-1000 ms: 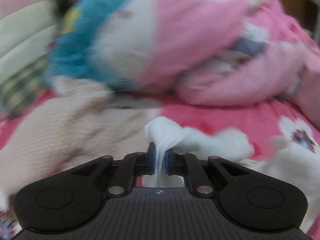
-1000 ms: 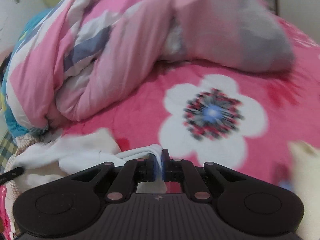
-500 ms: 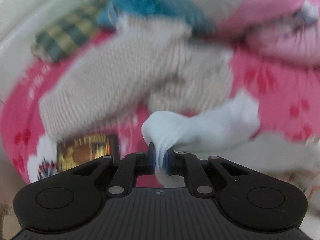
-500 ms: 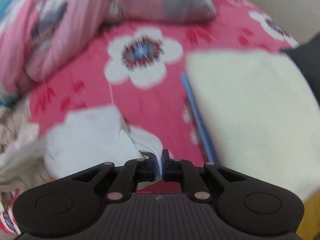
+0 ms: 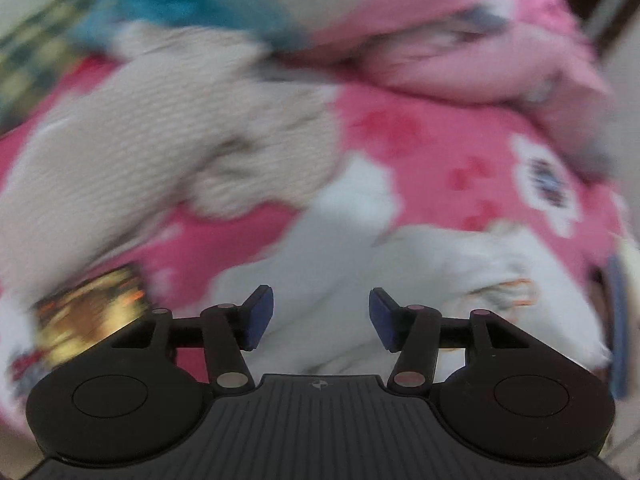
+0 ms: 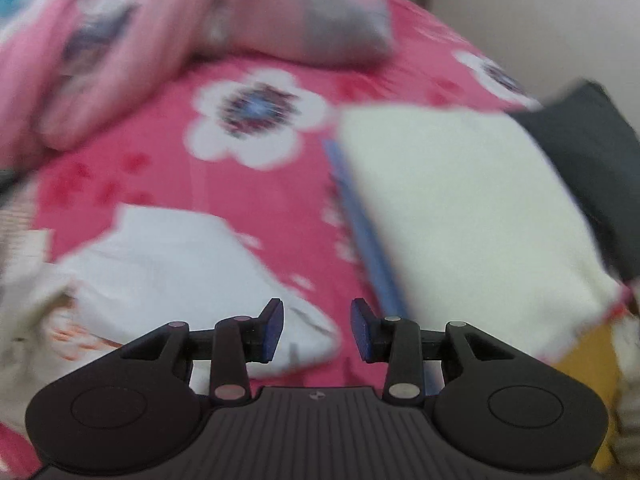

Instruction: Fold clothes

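Both claws point down at the bed, and their jaws are opening. The left claw hangs over the white garment, which lies crumpled on the pink flowered sheet with nothing pinched between the pads. The right claw is likewise empty, the garment lying just beside its left finger. A cream folded cloth sits toward the bed's right edge. A beige knit, blurred, seems to lie beyond the garment, near the quilt.
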Demonstrator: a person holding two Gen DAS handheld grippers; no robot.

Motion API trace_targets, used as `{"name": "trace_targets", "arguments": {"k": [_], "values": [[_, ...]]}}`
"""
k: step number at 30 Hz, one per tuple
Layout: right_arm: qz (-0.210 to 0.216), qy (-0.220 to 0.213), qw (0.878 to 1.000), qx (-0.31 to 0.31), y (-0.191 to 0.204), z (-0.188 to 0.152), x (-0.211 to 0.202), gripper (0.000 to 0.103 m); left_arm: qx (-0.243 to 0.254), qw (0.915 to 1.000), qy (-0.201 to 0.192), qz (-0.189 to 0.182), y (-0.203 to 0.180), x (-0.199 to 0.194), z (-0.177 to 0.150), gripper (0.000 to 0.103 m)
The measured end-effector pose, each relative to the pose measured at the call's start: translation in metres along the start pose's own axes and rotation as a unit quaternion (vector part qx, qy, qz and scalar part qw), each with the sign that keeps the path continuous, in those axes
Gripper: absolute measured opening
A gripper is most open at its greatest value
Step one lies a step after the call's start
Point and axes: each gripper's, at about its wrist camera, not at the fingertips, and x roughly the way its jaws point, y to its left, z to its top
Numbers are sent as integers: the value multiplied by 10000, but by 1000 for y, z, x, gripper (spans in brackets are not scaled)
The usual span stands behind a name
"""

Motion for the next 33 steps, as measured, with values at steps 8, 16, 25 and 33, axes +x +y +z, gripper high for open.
{"name": "trace_targets", "arguments": {"k": [8,16,25,33], "values": [[1471,-96,9862,-752,79,52,87,43,745,9868,589,-1313,-39,118,54,54],[1844,485,9665,-1717,95,87,192,52,1418,9719,1060,-1554,-48,175,70,58],[2635,1321,9346,-1991,100,102,238,36,1548,9487,1682,-2185,-43,190,70,58],[2970,1450,9241,-1919,95,104,234,39,1553,9491,1730,-2126,-39,199,76,59]]}}
